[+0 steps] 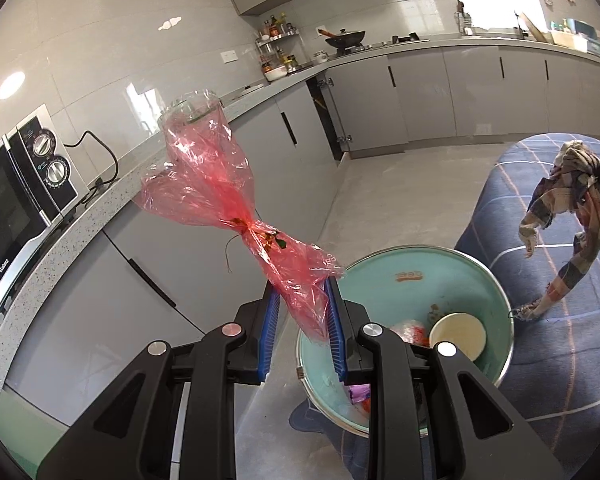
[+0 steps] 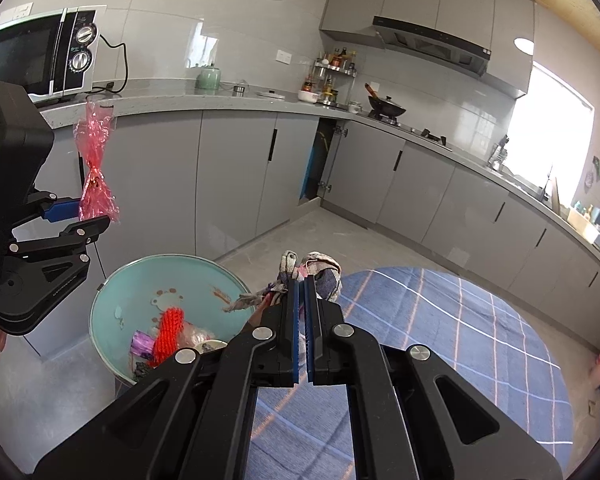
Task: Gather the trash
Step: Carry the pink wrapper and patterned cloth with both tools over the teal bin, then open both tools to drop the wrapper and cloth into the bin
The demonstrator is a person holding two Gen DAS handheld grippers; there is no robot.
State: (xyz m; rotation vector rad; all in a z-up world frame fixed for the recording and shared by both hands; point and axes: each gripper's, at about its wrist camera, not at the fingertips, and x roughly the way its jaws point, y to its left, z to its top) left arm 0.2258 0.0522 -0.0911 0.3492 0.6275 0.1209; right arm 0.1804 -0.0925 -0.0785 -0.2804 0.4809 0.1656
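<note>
My left gripper [image 1: 301, 286] is shut on a red cellophane wrapper [image 1: 204, 184], held up in the air to the left of a teal trash bin [image 1: 412, 276]; the wrapper also shows in the right wrist view [image 2: 94, 160]. The bin [image 2: 140, 280] holds a paper cup [image 1: 458, 334], red netting [image 2: 170, 332] and other scraps. My right gripper [image 2: 301, 278] is shut on a plaid rag [image 2: 320, 270], held just right of the bin's rim. The rag [image 1: 572, 216] hangs down in the left wrist view.
A blue checked round table or cushion [image 2: 440, 340] lies to the right of the bin. Grey kitchen cabinets [image 2: 236, 168] and a countertop with a microwave [image 2: 40, 56] run along the back. One cabinet door [image 2: 318, 160] stands open. The floor is grey.
</note>
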